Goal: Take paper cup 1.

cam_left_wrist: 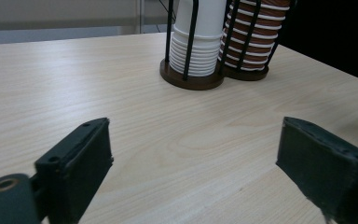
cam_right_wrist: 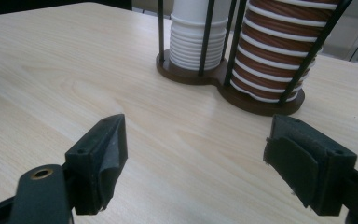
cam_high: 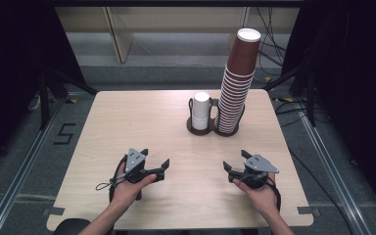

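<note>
The left gripper (cam_high: 155,164) rests low over the near left part of the table (cam_high: 127,122), held in the person's left hand (cam_high: 127,188), with its jaws pointing toward the middle of the table and standing wide apart with nothing between them; in the left gripper view the two black jaws rise from the bottom corners with bare wood between. The right gripper (cam_high: 235,160) sits over the near right part of the table in the right hand (cam_high: 257,193), its jaws also spread wide and empty, aimed inward and forward; the right gripper view shows the same wide gap over bare wood. The two grippers are well apart from each other, one at each side. Farther back, right of the table's middle, stands a dark holder (cam_high: 199,128) with two round wells side by side and thin black upright bars. The left well holds a short stack of white cups (cam_high: 200,110), set mouth down. The right well holds a tall stack of brown cups (cam_high: 237,83) with white rims, also mouth down, which leans a little to the right as it rises far above the bars. Both stacks touch nothing but the holder, and both are well apart from the grippers, ahead of them
</note>
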Motion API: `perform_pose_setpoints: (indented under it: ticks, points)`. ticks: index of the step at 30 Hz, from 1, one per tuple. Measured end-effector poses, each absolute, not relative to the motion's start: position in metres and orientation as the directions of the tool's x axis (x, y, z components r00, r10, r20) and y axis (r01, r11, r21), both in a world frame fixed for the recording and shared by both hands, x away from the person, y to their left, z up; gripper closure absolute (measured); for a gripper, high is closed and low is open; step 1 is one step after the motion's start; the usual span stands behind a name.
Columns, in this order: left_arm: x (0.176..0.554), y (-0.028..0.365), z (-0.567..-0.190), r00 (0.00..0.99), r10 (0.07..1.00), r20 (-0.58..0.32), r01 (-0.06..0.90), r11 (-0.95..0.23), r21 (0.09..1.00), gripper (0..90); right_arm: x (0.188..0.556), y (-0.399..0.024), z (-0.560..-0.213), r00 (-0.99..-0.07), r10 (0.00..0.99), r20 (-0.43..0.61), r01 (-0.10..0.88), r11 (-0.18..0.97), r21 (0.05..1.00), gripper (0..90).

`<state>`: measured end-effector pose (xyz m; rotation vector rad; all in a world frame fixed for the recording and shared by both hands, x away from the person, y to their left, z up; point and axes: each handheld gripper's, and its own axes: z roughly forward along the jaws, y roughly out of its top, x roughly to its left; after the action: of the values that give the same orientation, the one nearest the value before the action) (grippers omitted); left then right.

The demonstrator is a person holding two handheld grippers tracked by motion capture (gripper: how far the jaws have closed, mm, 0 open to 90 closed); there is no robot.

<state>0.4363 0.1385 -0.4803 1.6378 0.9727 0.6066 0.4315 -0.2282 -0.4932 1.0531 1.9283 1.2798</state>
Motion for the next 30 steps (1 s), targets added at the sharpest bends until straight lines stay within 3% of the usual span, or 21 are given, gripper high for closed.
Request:
perform_pose_setpoints:
  ticks: [11, 21, 25, 30]
  points:
    - [0.437, 0.133, -0.481, 0.519, 0.849, -0.101, 0.259, -0.044, 0.965, 13.4, 0.437, -0.236, -0.499, -0.527, 0.849, -0.039, 0.322, 0.243, 0.915, 24.0]
    - [0.431, 0.136, -0.472, 0.533, 0.84, -0.098, 0.243, -0.041, 0.969, 14.0, 0.436, -0.222, -0.492, -0.557, 0.828, -0.068, 0.289, 0.27, 0.919, 26.0]
    - [0.443, 0.136, -0.459, 0.538, 0.833, -0.128, 0.243, -0.009, 0.97, 14.3, 0.442, -0.218, -0.485, -0.56, 0.824, -0.088, 0.266, 0.279, 0.923, 26.8]
    - [0.468, 0.127, -0.436, 0.56, 0.825, -0.072, 0.194, -0.046, 0.98, 14.9, 0.471, -0.202, -0.469, -0.557, 0.826, -0.079, 0.231, 0.246, 0.941, 28.4]
